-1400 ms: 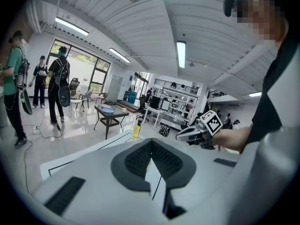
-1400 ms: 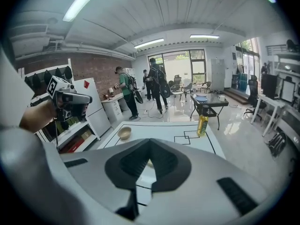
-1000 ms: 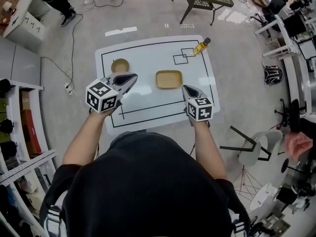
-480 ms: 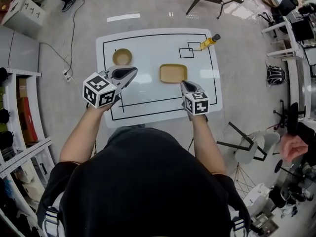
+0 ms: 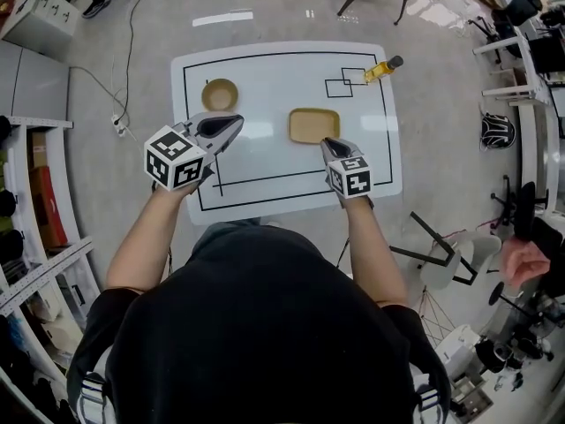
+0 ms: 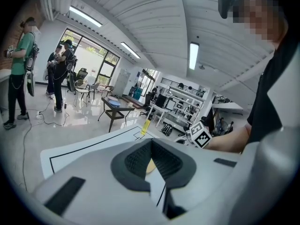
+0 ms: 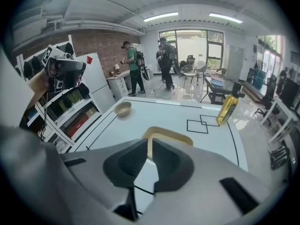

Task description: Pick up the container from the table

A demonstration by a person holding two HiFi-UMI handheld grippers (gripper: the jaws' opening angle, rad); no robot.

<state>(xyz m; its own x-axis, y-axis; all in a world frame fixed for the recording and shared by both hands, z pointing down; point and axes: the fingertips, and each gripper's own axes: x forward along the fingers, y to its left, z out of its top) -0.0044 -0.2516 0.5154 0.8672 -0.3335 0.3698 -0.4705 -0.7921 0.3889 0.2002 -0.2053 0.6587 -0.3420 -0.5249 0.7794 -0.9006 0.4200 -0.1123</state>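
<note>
The container (image 5: pixel 313 124) is a shallow tan rectangular tray in the middle of the white table (image 5: pixel 265 69). My right gripper (image 5: pixel 328 142) hovers at its near right corner, pointing steeply down. In the right gripper view the jaws (image 7: pixel 149 142) are opening, parted by a narrow slit with nothing between them, and the container's rim (image 7: pixel 167 136) shows just beyond. My left gripper (image 5: pixel 237 122) is held over the table's left half, apart from the container. In the left gripper view its tips (image 6: pixel 151 142) meet, and a sliver of the container (image 6: pixel 150 165) shows below them.
A tan bowl (image 5: pixel 220 94) sits at the table's far left. A yellow oil bottle (image 5: pixel 381 68) stands at the far right corner beside two taped squares. Shelving lines the left side, and chairs and a stool stand to the right of the table.
Both grippers have come lower toward the table. The right gripper's tip has drawn up to the container's near edge; the left has drifted only a little.
</note>
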